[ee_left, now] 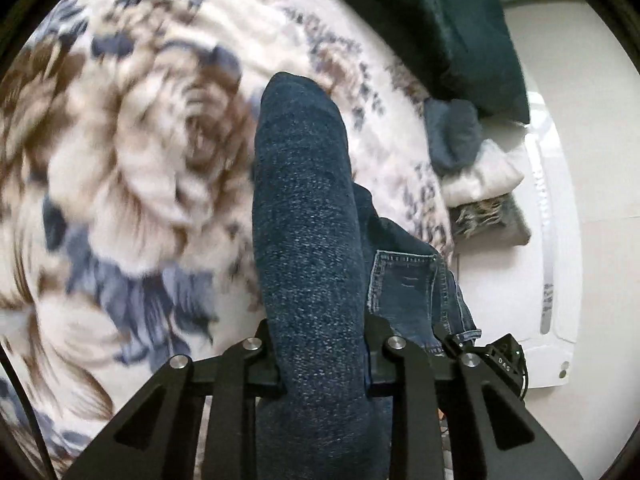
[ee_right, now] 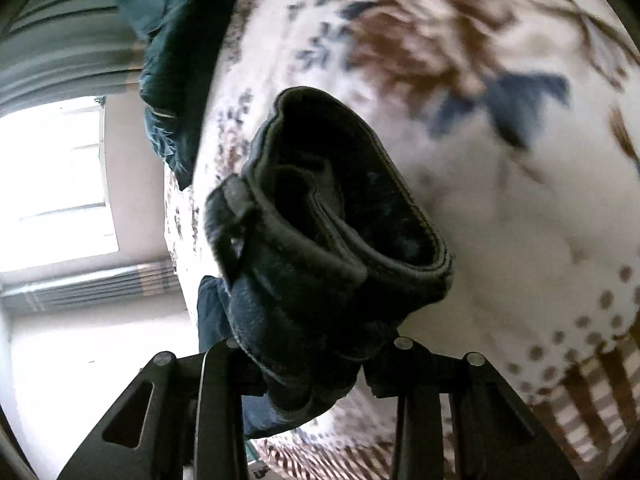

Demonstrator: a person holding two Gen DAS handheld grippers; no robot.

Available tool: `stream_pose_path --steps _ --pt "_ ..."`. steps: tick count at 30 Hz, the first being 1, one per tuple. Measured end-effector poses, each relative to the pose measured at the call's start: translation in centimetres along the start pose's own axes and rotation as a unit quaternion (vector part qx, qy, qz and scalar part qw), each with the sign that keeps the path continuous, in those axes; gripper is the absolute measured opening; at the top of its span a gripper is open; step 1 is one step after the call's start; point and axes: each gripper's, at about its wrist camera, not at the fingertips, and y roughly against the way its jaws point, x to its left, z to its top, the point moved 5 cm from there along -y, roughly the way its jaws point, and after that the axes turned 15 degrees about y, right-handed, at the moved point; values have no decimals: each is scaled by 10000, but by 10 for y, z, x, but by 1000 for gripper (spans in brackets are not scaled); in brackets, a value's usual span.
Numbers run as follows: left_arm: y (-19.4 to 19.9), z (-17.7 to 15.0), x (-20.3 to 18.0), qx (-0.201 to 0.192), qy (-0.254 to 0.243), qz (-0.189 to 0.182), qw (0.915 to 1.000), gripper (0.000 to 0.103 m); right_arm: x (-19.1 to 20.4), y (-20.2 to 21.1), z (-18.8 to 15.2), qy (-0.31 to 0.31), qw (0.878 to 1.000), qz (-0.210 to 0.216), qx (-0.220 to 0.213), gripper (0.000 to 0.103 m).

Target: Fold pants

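Both tools pinch the pants (ee_left: 308, 216) above the floral blanket (ee_left: 120, 128): the left tool (ee_left: 320, 364) clamps a thick rounded fold of speckled denim, the right tool (ee_right: 308, 364) the stiff, seamed waistband. The heavy denim could slip from either grip, likely because each bunched roll is bulky.

A big soft white blanket with brown and blue flowers (ee_left: 132, 128) covers the bed, and near one edge it has brown dots and brown stripes (ee_right: 580, 364). A dark teal pillow (ee_left: 472, 36) lies at the side of the bed, with a small blue-grey cloth (ee_left: 454, 136) and a folded white cloth (ee_left: 484, 178) just beside it. A bright window (ee_right: 52, 184) lets light in next to a plain pale wall (ee_right: 132, 184), and grey-green striped curtains (ee_right: 60, 56) hang above it.
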Motion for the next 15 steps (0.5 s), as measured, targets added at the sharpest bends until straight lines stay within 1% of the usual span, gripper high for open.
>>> stream_pose_path --steps 2,3,4,6,8,9,10,11,15 --pt "9 17 -6 -65 -41 -74 9999 22 27 -11 9 109 9999 15 -74 36" --pt "16 29 -8 -80 -37 -153 9998 22 42 -19 16 136 9998 91 -120 36" --pt "21 41 -10 -120 -62 -164 9998 22 51 -22 13 160 9997 122 -145 36" --pt "33 71 -14 -207 -37 -272 9994 22 79 -44 27 211 9993 214 -211 36" --pt "44 105 -17 -331 -103 -275 9990 22 103 -71 36 302 9988 289 -264 36" --pt "49 126 -18 -389 -156 -291 9987 22 120 -93 47 378 9982 350 -300 36" --pt "52 145 -17 -439 -194 -285 9984 22 129 -104 52 416 9979 373 -317 36" --pt "54 166 -15 -474 -209 -282 9983 22 144 -128 64 472 9973 445 -334 36" --pt "52 256 4 -679 -295 -105 9972 22 179 -220 101 710 9958 503 -295 36"
